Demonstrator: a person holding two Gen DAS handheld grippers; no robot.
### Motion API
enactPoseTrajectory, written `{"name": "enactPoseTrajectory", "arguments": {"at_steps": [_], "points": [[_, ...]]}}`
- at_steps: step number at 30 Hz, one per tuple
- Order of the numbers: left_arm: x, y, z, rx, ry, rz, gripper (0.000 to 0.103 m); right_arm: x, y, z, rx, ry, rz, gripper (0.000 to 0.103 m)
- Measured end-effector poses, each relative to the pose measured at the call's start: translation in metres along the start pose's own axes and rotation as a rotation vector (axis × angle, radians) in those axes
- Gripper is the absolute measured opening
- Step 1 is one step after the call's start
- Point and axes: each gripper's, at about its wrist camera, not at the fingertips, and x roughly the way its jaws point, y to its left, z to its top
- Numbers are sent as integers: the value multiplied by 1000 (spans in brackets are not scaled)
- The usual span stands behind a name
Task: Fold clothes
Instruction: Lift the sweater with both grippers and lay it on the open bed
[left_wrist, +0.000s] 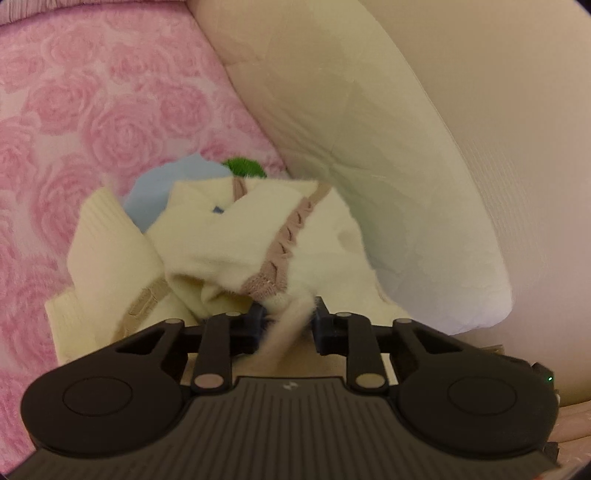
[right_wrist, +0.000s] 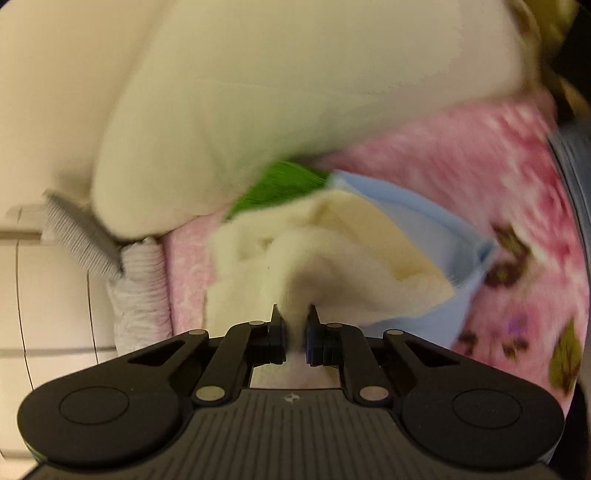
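Garment: cream knit sweater (left_wrist: 236, 236) with dusty-pink ruffle trim (left_wrist: 286, 240), rumpled on the pink rose bedspread (left_wrist: 92, 110), near the cream pillow (left_wrist: 369, 129); blue cloth (left_wrist: 162, 188) behind it
Left gripper (left_wrist: 288, 317): narrow, pinching a bunched fold
Right gripper (right_wrist: 294, 325): narrow, pinching cream knit
Handling: likely light, soft, stretchy; probably sags between holds; best taken at hems or shoulder seams

A bed covered with a pink rose-patterned blanket (left_wrist: 110, 110) carries everything; a cream knitted garment (left_wrist: 221, 236) with brownish-pink trim lies crumpled on it, partly over a light blue cloth (left_wrist: 162, 188); a green item (left_wrist: 245, 168), perhaps fuzzy fabric, shows just behind; a large cream pillow (left_wrist: 351, 147) rests on the blanket beside the clothes.
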Motion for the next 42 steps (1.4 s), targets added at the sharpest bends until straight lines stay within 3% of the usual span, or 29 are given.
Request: {"name": "enactPoseTrajectory", "arguments": {"at_steps": [7, 16, 23, 33, 37, 42], "points": [[-46, 2, -10, -15, -91, -52, 16, -39, 92, -15, -359, -82, 151, 10], [-184, 25, -44, -54, -395, -108, 14, -78, 200, -84, -685, -32, 399, 10], [-329, 62, -105, -83, -655, -76, 13, -100, 275, -194, -883, 58, 590, 11], [-545, 103, -231, -71, -945, 107, 13, -142, 333, -388, -1011, 224, 830, 11], [-608, 107, -282, -64, -1019, 172, 13, -156, 325, -445, -975, 303, 863, 11], [-655, 117, -332, -94, -1051, 235, 13, -156, 299, -500, -1010, 393, 811, 11]]}}
